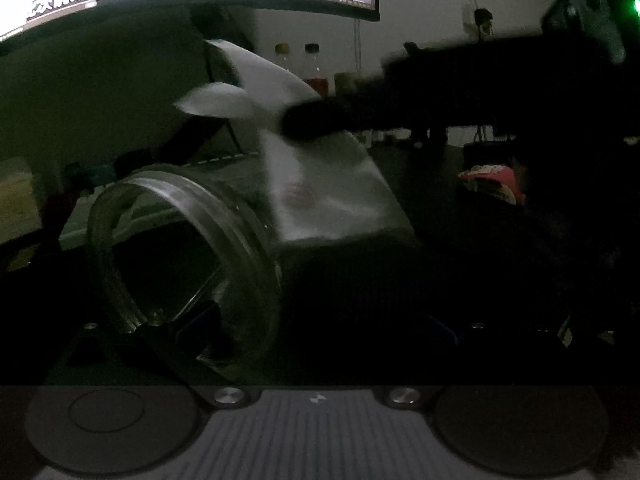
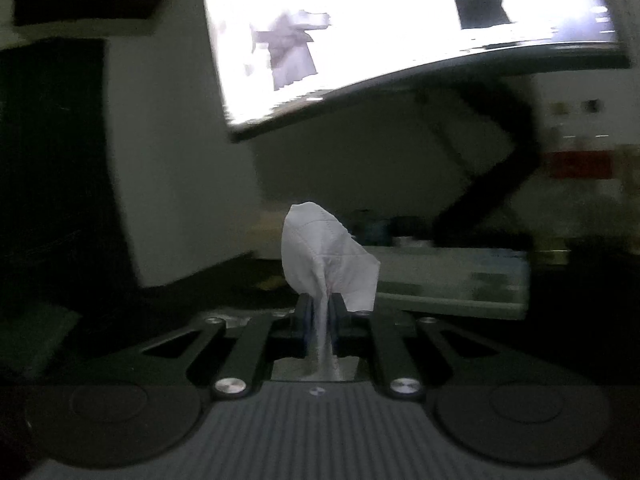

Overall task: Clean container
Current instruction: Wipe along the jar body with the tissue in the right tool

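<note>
The room is dim, lit mostly by a bright monitor overhead. The right gripper is clenched tight on a white tissue, which bunches out beyond its fingertips, just beside the mouth of the jar. The left gripper holds a clear glass jar on its side above the dark desk, open mouth tilted up and to the left; its fingers look pressed against the jar, though the dark hides most of them.

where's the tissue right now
Pinched in the right gripper, the tissue sticks up below the monitor; the left view shows it above the jar.
</note>
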Demonstrator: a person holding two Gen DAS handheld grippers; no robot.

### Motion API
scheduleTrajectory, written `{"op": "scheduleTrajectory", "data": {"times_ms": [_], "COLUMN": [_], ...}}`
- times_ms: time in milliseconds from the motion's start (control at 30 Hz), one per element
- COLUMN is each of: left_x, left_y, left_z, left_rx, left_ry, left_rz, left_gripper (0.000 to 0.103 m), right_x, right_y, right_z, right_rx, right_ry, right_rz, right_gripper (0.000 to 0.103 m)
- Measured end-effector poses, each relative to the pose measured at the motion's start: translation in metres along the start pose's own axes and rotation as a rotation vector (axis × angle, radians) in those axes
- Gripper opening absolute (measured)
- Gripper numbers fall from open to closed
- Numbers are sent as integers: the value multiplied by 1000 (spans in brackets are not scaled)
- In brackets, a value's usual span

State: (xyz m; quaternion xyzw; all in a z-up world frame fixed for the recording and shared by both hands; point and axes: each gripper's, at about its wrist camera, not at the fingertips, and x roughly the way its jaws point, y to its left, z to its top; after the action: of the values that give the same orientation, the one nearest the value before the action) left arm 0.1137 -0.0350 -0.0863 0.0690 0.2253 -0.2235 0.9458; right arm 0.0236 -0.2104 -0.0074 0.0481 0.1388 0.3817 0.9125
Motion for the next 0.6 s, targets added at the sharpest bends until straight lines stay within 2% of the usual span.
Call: {"op": "scheduleTrajectory", "data": {"times_ms": [67, 100, 200, 333, 433, 533, 600], "left_x": [6, 9, 18, 30, 40, 36, 43], "left_y": [7, 11, 26, 44, 55, 56, 64], "left_z": [0, 1, 5, 8, 12, 9, 10], "left_rx": [-1, -2, -14, -23, -24, -36, -44], "left_ry": [-14, -11, -5, 2, 4, -3, -8], "left_rz": [8, 8, 17, 33, 38, 65, 85], "left_gripper": [103, 103, 103, 103, 103, 103, 103], "right_x": [12, 18, 35, 54, 52, 42, 42], "right_y": [8, 9, -1, -27, -16, 5, 5], "right_z": [2, 3, 14, 25, 26, 19, 20], "right_rx": [-32, -53, -80, -23, -16, -74, -86], "right_ry": [43, 57, 91, 131, 138, 131, 138], "right_rz": [63, 56, 7, -71, -2, 127, 105], "right_gripper": [11, 11, 11, 11, 11, 12, 12]}}
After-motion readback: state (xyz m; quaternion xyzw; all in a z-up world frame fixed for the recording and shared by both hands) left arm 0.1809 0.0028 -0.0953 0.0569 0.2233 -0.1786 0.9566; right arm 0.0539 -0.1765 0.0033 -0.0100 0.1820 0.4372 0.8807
